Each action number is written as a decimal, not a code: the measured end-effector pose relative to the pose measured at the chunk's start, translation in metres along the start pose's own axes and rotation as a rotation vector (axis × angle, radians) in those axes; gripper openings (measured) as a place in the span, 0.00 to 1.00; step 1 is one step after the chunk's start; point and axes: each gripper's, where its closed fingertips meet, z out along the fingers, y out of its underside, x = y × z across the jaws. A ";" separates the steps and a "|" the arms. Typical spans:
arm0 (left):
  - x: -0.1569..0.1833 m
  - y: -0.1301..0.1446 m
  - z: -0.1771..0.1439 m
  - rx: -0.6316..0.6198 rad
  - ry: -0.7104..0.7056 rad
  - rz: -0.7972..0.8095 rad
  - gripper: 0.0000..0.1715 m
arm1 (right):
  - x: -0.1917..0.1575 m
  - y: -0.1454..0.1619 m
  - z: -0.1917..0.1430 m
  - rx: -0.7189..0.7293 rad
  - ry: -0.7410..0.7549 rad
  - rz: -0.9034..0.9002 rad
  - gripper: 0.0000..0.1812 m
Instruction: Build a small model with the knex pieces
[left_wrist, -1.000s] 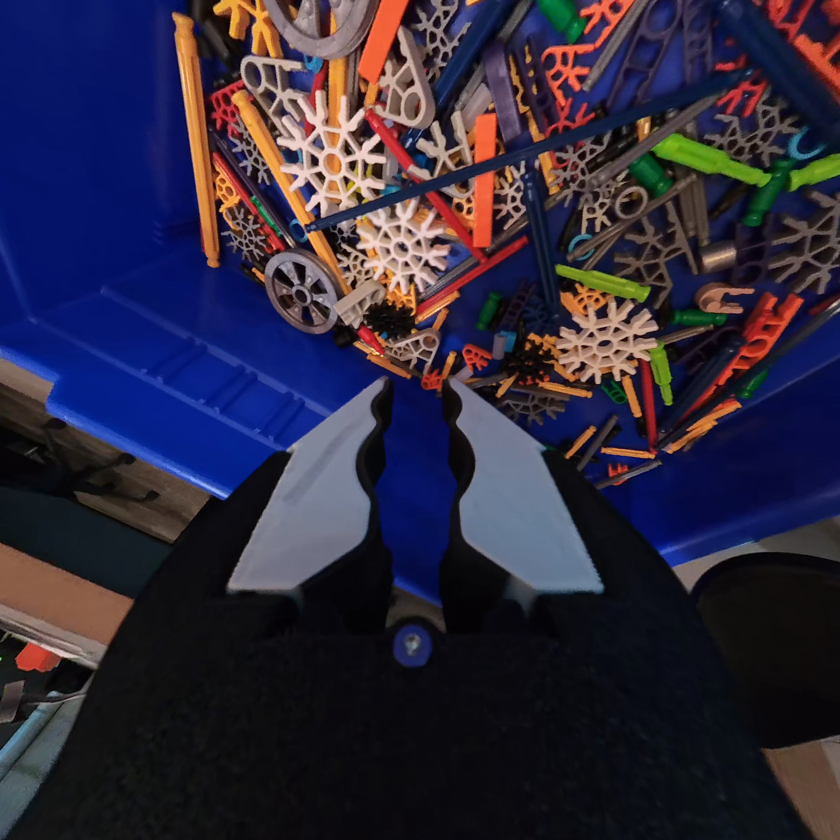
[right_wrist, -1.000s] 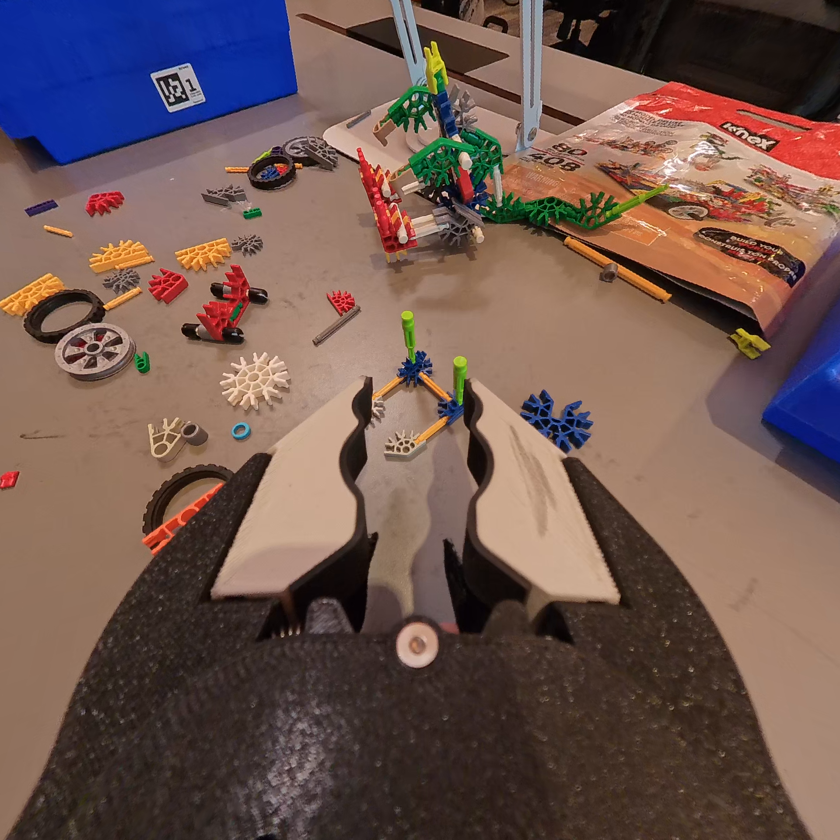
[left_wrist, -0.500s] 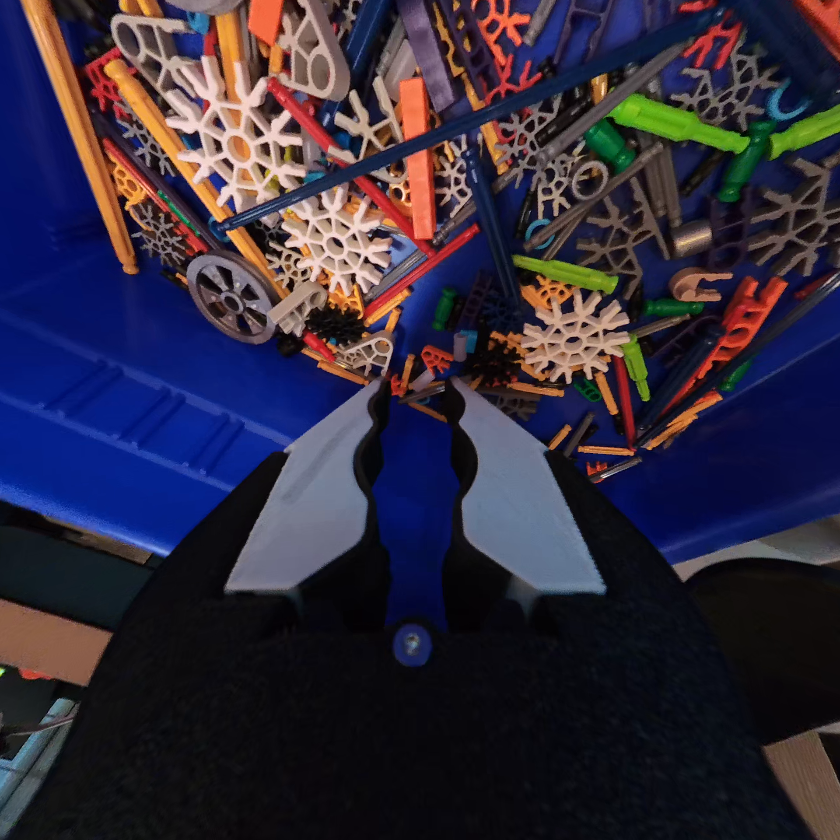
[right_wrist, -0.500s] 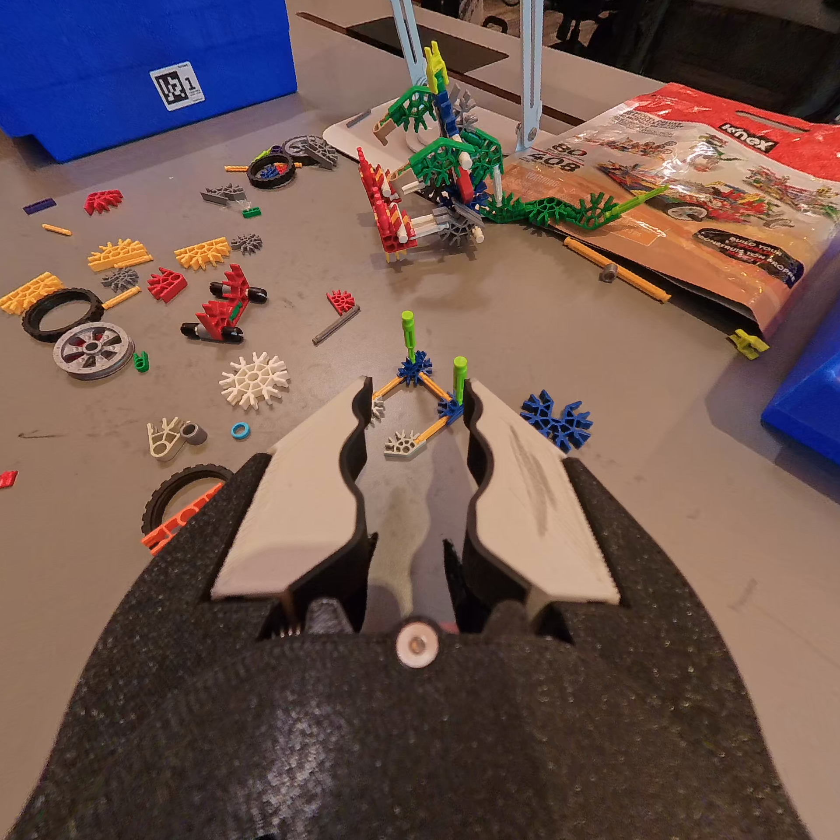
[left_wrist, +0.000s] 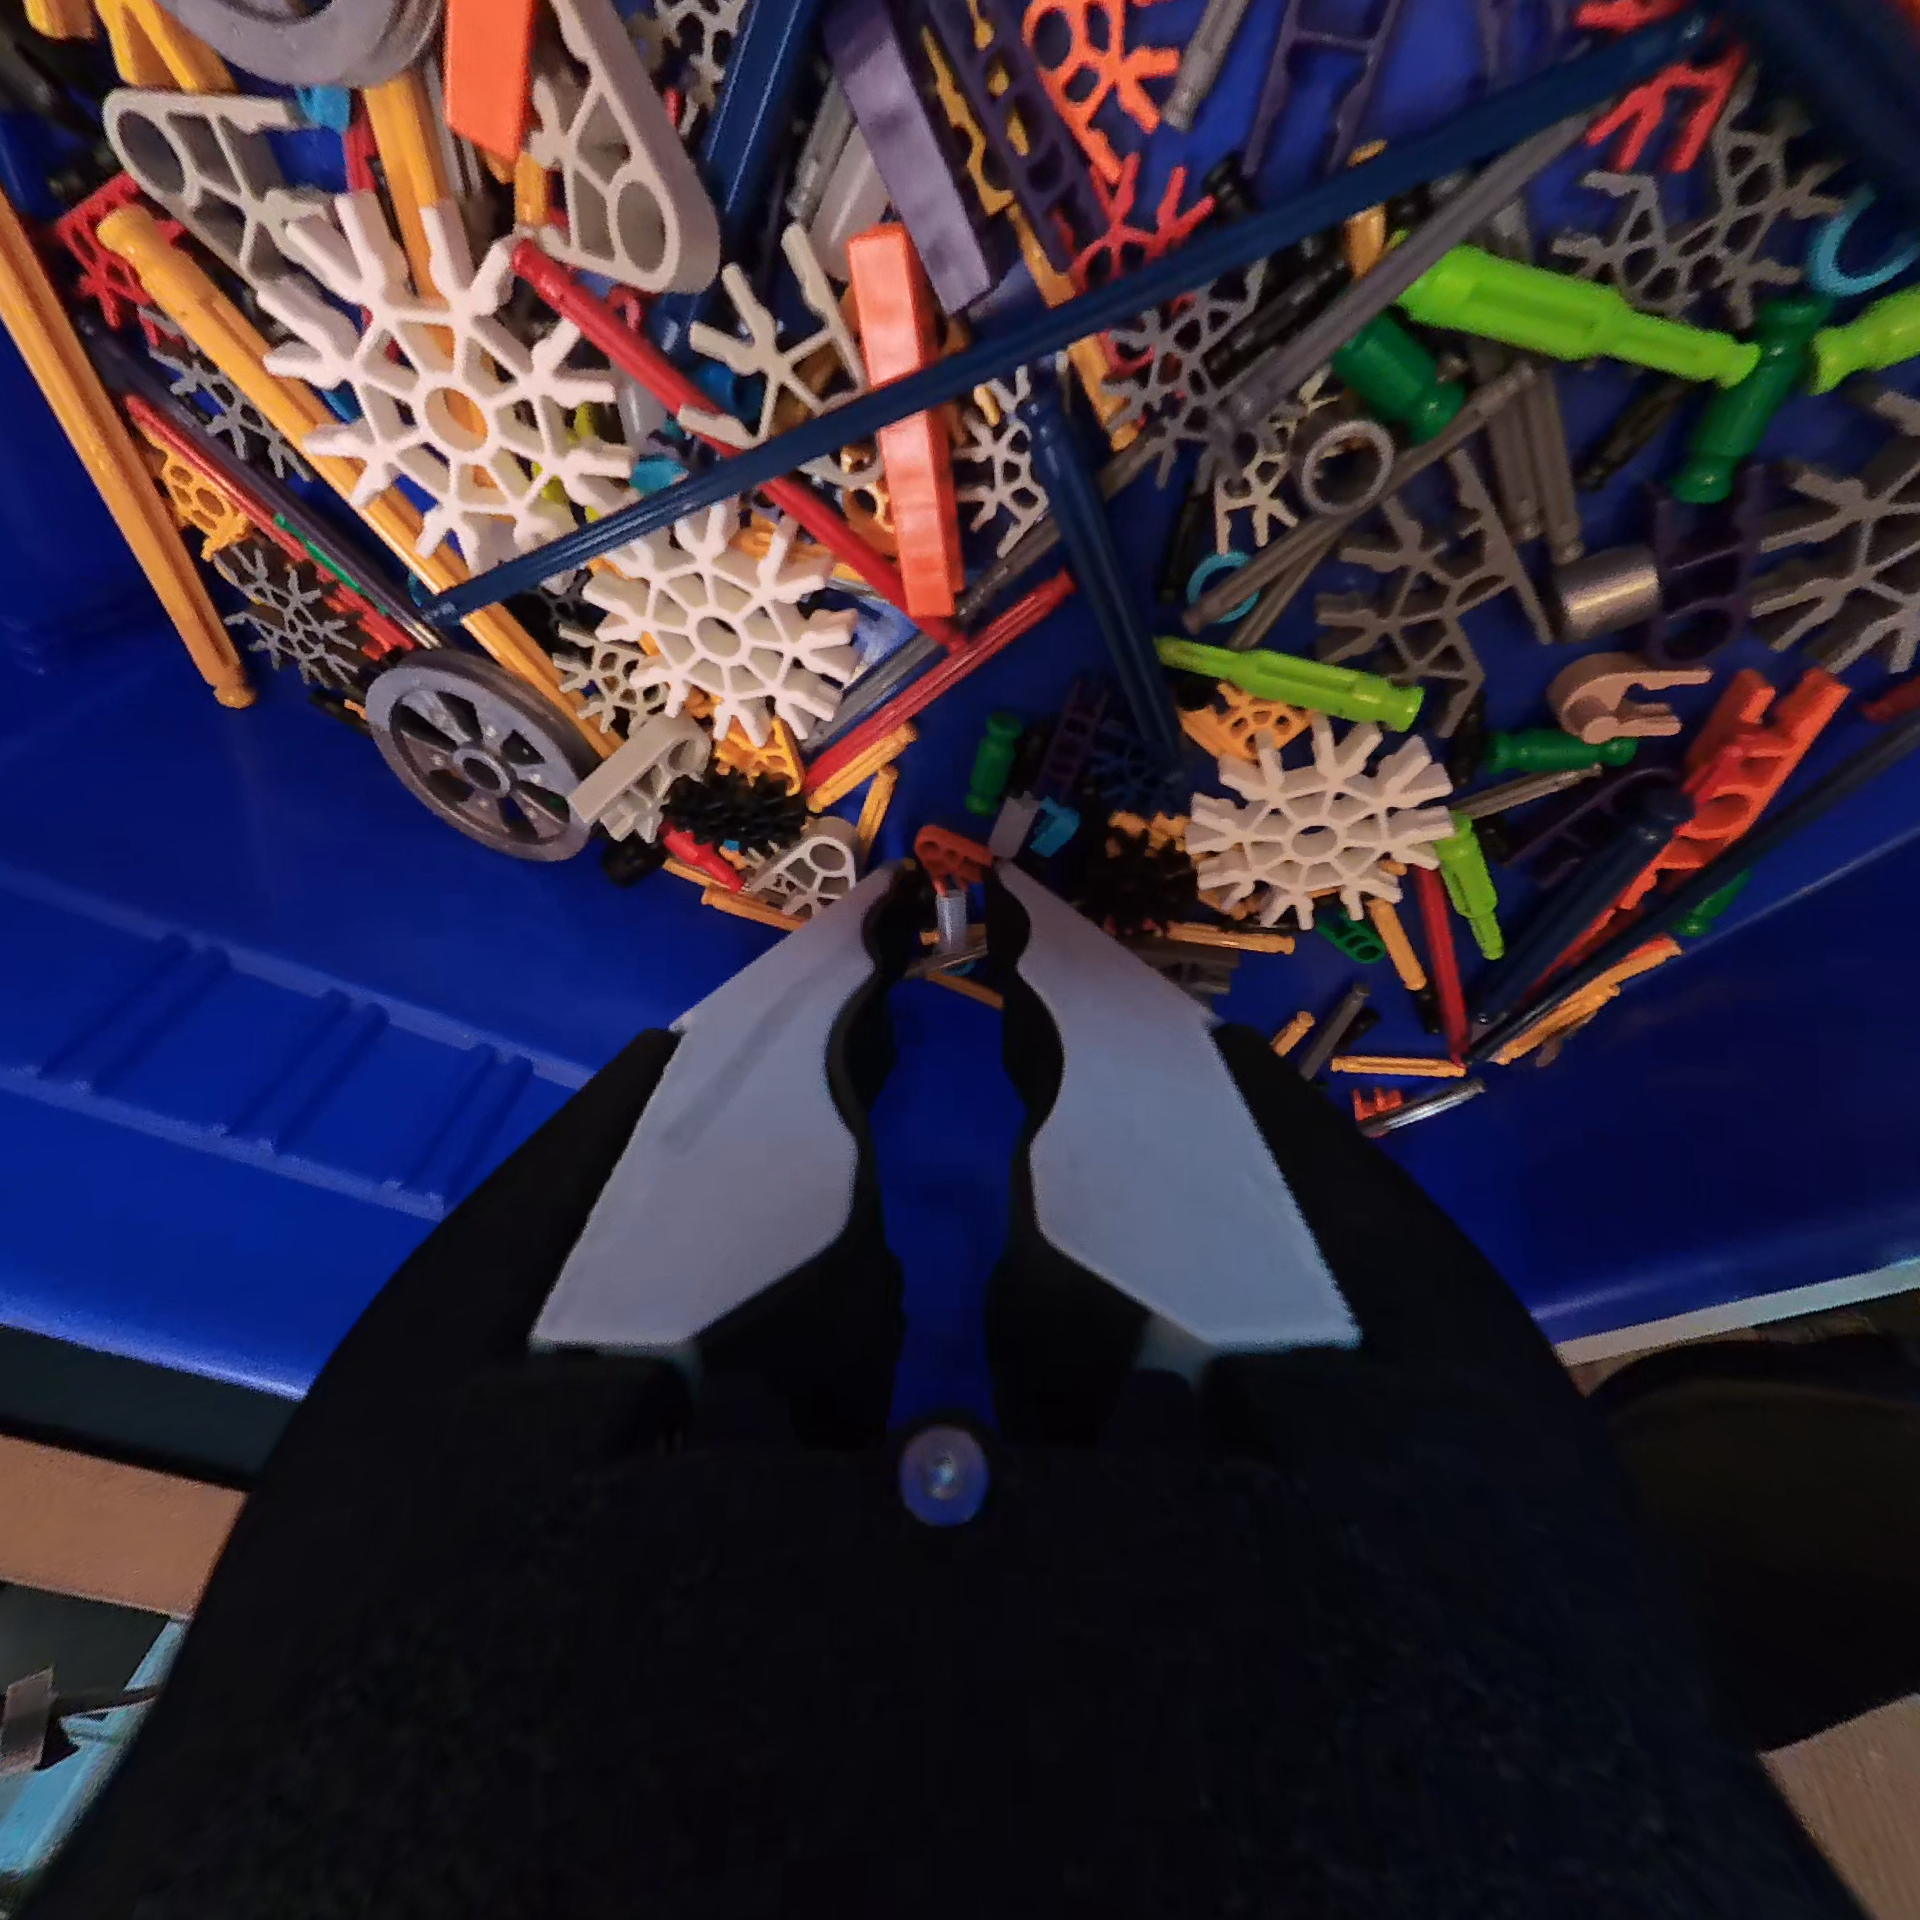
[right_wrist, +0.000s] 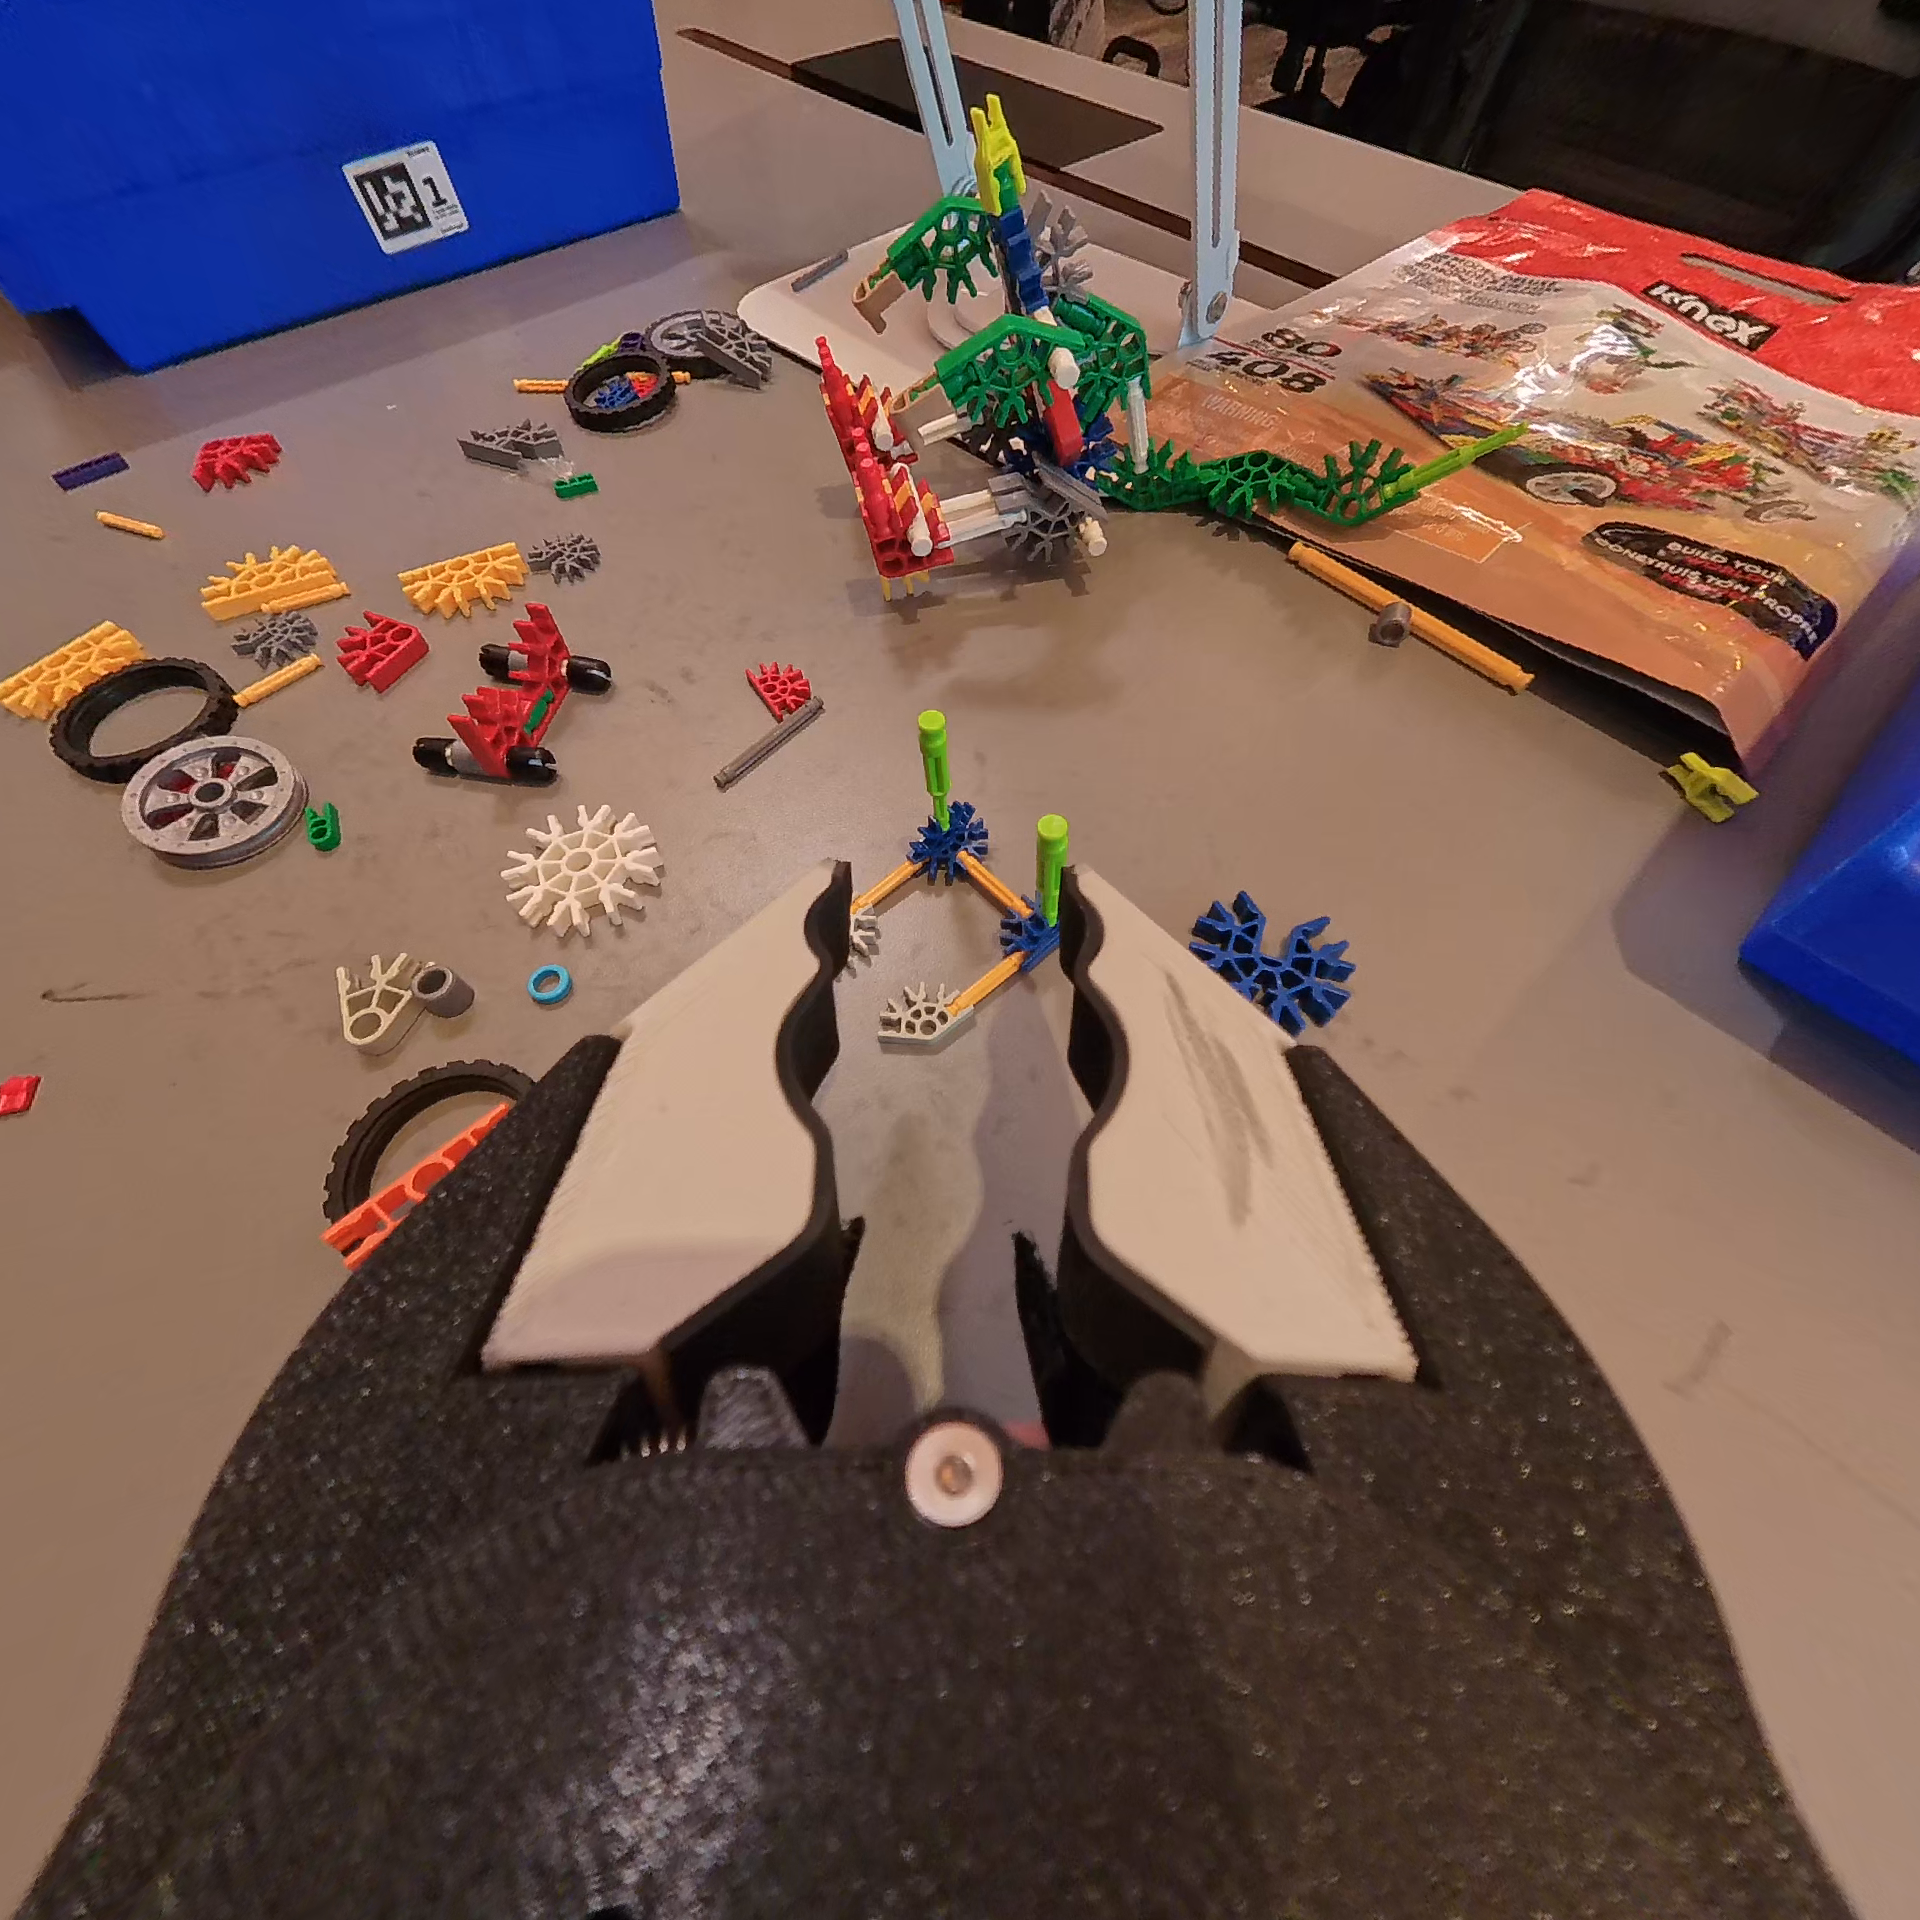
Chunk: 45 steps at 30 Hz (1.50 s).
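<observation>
My left gripper reaches down into a blue bin full of construction-toy rods and connectors. Its jaws stand a narrow gap apart on either side of a small grey piece, just below an orange connector; I cannot tell if the pads touch it. My right gripper is open and empty, low over a grey table. Between its tips lies a small assembly of blue connectors, yellow rods, two upright green rods and grey end connectors. The right fingertip is beside one green rod.
In the bin, a white snowflake connector and a grey wheel flank the left tips. On the table: a blue connector pair, a white snowflake, scattered parts at left, a green-and-red model, a printed bag, blue bins. My right fingertips sit around 60 centimeters from my left ones.
My left gripper has moved deeper into the bin to the edge of the pile and its jaws have narrowed around the small grey piece. The right gripper has not moved.
</observation>
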 end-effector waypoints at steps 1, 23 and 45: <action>0.001 -0.001 -0.001 0.008 0.007 -0.002 0.05 | 0.000 0.000 0.000 0.000 0.000 0.000 0.22; -0.018 0.003 -0.035 0.105 -0.104 -0.056 0.11 | 0.000 0.000 0.000 0.003 -0.001 0.005 0.22; 0.019 0.012 0.000 -0.042 0.050 -0.001 0.02 | 0.000 0.000 0.000 0.000 0.000 0.001 0.22</action>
